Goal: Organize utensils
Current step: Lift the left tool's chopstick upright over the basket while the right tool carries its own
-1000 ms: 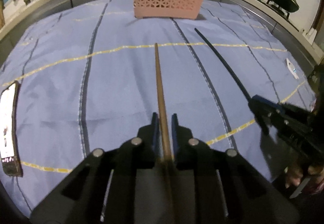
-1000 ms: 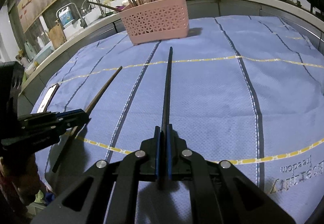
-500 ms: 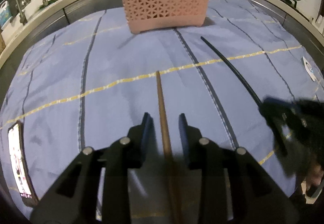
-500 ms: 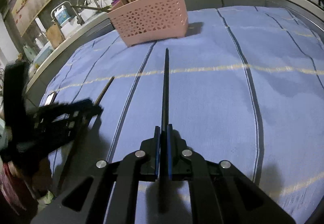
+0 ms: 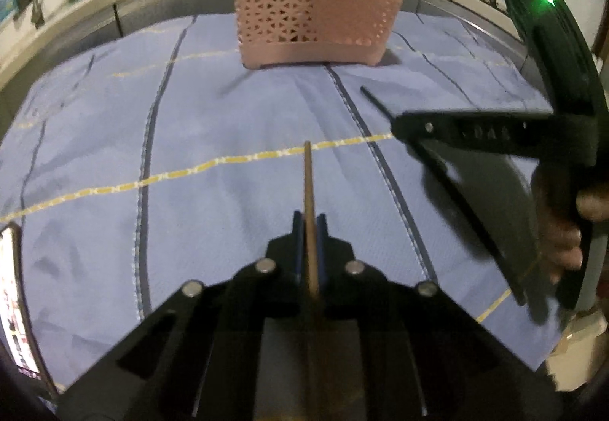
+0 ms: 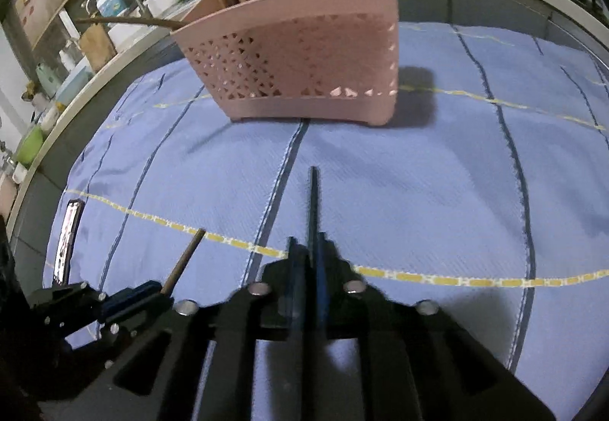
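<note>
Carrying one chopstick in each claw, the person is heading for the pink perforated plastic utensil basket [image 5: 316, 13] at upper centre; the left gripper [image 5: 309, 221], its jaws having just been closing, is clamping the thin brown wooden chopstick [image 5: 307, 185], long axis pointing up-frame at the basket; the right gripper [image 6: 306, 246] is clamping the slim black chopstick [image 6: 313, 200] likewise; lifting the tips above the rim before lowering seems wise.
</note>
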The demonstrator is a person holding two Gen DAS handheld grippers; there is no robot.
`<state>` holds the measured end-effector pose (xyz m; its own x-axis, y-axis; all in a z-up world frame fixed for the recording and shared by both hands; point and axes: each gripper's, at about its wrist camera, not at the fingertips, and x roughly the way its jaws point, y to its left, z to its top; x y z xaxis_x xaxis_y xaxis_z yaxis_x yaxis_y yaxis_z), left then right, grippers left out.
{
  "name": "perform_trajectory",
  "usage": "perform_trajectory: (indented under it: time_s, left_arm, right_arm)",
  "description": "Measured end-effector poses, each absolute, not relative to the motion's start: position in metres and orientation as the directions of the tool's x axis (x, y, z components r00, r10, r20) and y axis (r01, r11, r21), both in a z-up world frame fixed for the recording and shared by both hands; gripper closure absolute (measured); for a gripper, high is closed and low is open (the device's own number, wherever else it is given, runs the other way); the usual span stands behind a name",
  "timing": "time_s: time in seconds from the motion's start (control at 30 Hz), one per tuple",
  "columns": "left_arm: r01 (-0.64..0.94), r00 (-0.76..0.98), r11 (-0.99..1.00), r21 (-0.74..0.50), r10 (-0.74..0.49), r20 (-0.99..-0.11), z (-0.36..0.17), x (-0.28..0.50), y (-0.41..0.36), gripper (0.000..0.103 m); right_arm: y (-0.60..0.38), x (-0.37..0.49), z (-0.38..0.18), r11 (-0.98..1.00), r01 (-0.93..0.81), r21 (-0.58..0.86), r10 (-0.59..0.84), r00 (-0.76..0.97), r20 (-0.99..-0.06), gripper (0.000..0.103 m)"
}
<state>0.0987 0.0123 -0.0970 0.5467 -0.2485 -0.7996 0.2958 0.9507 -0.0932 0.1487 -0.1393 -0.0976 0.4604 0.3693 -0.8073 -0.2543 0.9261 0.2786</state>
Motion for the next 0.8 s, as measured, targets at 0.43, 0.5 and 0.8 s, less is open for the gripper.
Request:
perform_trajectory:
  time_s: [0.43, 0.5, 0.8]
  left_arm:
    - [0.301, 0.696, 0.925, -0.232, -0.38, -0.61, 0.005, 0.077, 0.041, 0.098]
    - [0.307, 0.714, 0.923, -0.231, -0.384, -0.585, 0.016, 0.071, 0.041, 0.098]
    - [0.305, 0.747, 0.927, -0.219, -0.375, -0.549, 0.039, 0.064, 0.05, 0.098]
  right_arm:
    - [-0.176, 0.066, 0.013, 0.855, -0.398, 0.332, 0.516, 0.71, -0.478, 0.098]
    - [-0.179, 0.06, 0.023, 0.853, -0.402, 0.332, 0.517, 0.733, -0.442, 0.098]
    - [-0.178, 0.049, 0.035, 0.856, -0.394, 0.334, 0.508, 0.761, -0.404, 0.098]
